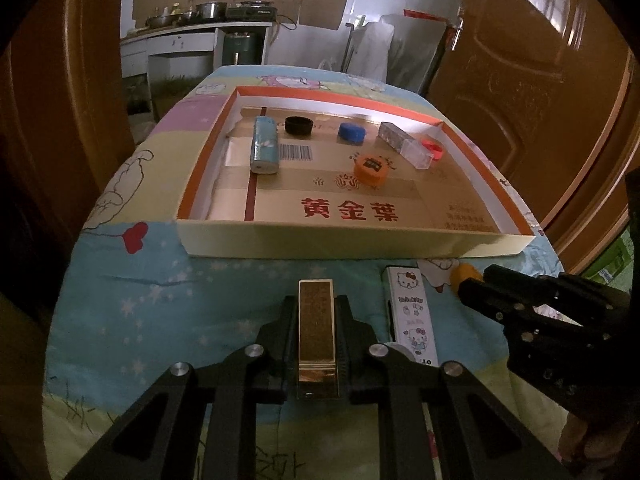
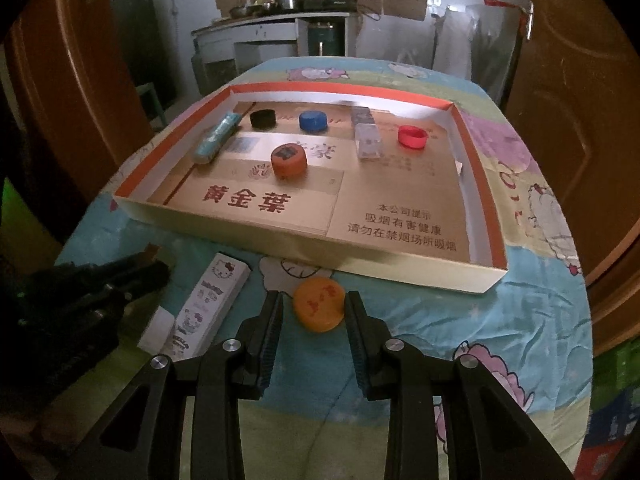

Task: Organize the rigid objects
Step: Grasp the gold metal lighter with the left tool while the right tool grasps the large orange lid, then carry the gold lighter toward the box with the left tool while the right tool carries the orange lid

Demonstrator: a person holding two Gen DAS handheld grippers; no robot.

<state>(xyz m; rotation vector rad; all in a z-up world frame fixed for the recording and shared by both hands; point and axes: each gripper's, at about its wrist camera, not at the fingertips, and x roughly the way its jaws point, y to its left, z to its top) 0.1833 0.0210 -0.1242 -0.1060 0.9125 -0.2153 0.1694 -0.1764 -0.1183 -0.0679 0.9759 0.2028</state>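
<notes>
Left gripper (image 1: 316, 312): we have the gold bar (image 1: 316, 320) pinched lengthwise between closed jaws, low over the cloth (image 1: 140, 280), just short of the tray's (image 1: 320, 242) near wall. Right gripper (image 2: 314, 312): jaws straddle the orange cap (image 2: 319, 304), which lies flat on the cloth near the tray; one pad looks touching or nearly so, a small gap shows at the other, so not yet a grip.

To do this well, we think: close the right evenly on the cap's rim, low enough not to skid it. Lift both clear of the tray wall before moving in. Avoid nudging the white box (image 2: 208, 304) between the grippers.

Bar: slim, rectangular, shiny gold edges, darker textured top. Cap: round, shallow, red marks on top. In the tray already: several caps and small boxes.
</notes>
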